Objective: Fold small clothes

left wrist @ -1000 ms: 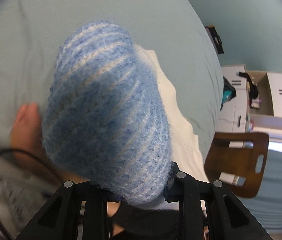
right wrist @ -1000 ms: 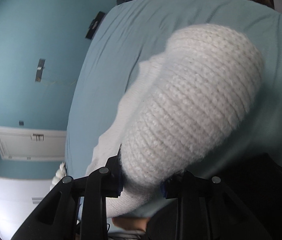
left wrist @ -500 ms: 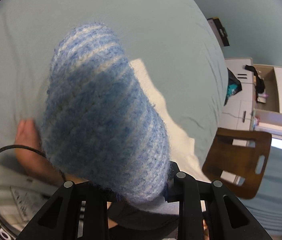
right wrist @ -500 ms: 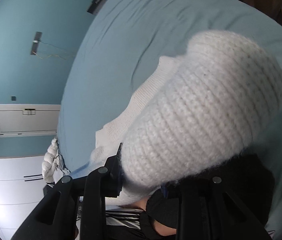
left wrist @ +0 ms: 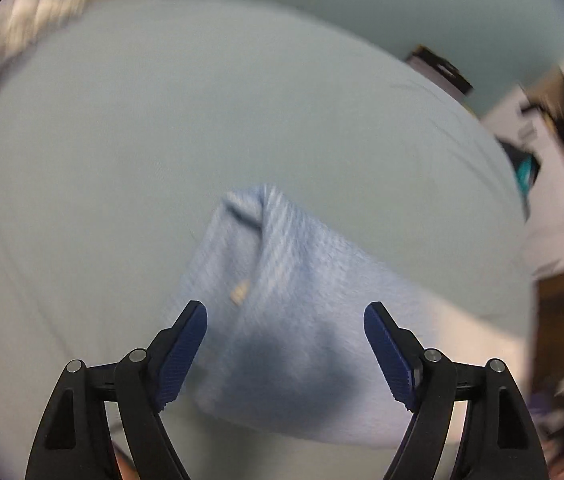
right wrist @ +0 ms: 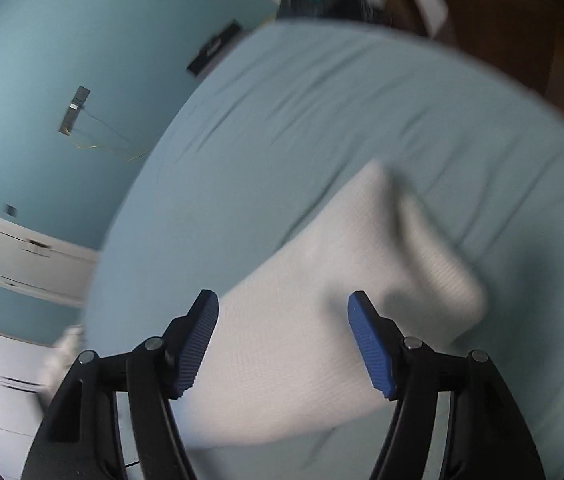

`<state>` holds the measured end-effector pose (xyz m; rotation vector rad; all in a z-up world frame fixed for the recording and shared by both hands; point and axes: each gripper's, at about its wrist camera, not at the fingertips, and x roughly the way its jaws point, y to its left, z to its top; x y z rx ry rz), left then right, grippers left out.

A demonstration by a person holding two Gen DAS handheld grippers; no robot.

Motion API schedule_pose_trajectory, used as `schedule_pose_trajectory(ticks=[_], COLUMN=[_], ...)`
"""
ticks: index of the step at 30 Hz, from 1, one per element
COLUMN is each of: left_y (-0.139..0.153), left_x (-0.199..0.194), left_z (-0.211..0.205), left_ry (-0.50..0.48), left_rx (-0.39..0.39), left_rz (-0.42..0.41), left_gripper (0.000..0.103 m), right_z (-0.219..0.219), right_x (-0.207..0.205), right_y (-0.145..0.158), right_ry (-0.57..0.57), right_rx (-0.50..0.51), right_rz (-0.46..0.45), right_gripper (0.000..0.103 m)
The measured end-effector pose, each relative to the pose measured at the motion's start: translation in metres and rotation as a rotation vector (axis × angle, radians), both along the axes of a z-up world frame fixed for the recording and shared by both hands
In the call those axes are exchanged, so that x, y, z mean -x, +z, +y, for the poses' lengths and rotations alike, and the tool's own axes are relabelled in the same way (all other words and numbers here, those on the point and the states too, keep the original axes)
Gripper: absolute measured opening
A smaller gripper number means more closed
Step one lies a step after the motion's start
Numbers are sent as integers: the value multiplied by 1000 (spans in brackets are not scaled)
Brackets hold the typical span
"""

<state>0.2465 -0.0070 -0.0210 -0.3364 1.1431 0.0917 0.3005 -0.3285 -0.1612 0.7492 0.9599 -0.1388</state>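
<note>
We work over the bed (left wrist: 161, 128), its pale blue sheet filling both views. The knit garment lies on the bed: its blue striped part (left wrist: 282, 300) rests folded, ahead of the left gripper (left wrist: 285, 320), and its white part (right wrist: 322, 300) lies ahead of the right gripper (right wrist: 283, 312). Both grippers have their fingers spread and hold nothing. Both views are motion-blurred, so edge alignment cannot be confirmed. We judge the main risk as the loose fold springing open, since the bulky knit resists creasing and nothing pins it.
</note>
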Motion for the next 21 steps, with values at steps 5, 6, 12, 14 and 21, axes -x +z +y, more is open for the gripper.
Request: schedule_pose_trajectory(ticks=[5,6,12,14,21], left_y=[-32,-49,-80,-79,-73], left_x=[5,0,-11,-13,-18], left_z=[-39,-42,-30,-28,-34], left_ry=[-152,-178,-154,-173,-219], left_rx=[-224,-230,-233,-240,-362], left_rz=[-36,23,70,71,18], left_gripper=[86,86,103,103,103], right_z=[-10,-15,-25,-20,-22], right_x=[3,8,-12,-24,2], right_y=[-40,-46,-82,-97,-67], right_ry=[-79,-71,58,102,21], right_rx=[104,52,49,76,127], right_rz=[23,38,98,156,25], right_gripper=[64,64,64,64,16])
